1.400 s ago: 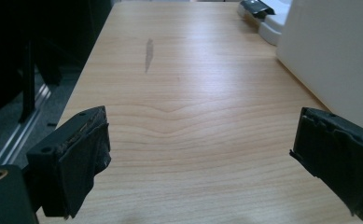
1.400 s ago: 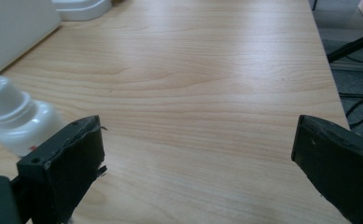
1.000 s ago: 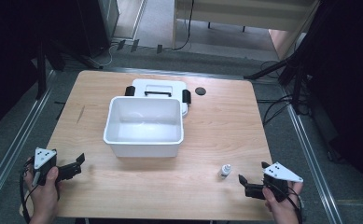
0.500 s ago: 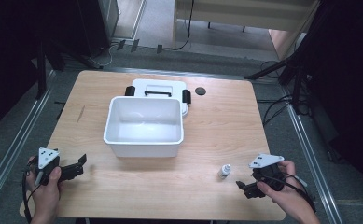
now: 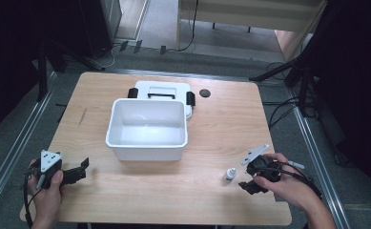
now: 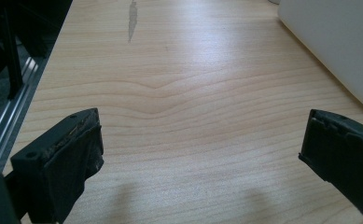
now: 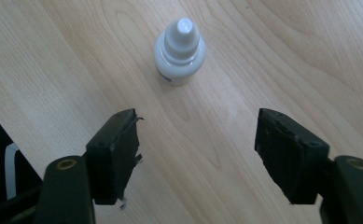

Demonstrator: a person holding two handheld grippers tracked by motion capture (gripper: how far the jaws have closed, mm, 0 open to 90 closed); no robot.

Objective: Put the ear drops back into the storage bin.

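Note:
A small white dropper bottle [image 5: 230, 174] [image 7: 179, 51] stands upright on the wooden table [image 5: 221, 124], near its front right. My right gripper [image 5: 246, 183] [image 7: 195, 126] is just to the right of it, tilted over and pointing down at the table. Its jaws have just been closing and stand partly open with nothing between them; the bottle is a little ahead of the fingertips, untouched. My left gripper [image 5: 80, 167] [image 6: 202, 135] rests wide open at the front left, over bare wood.
A white open bin [image 5: 147, 145] sits mid-table, and its side wall [image 6: 338, 51] shows in the left gripper view. The white lid [image 5: 164, 88] with black latches lies behind the bin. A small dark disc [image 5: 204, 93] lies at the back. A metal rail runs along the floor beside each side edge of the table.
My right gripper has lifted, tipped over and come in toward the bottle, and its jaws have narrowed. The left gripper has stayed put.

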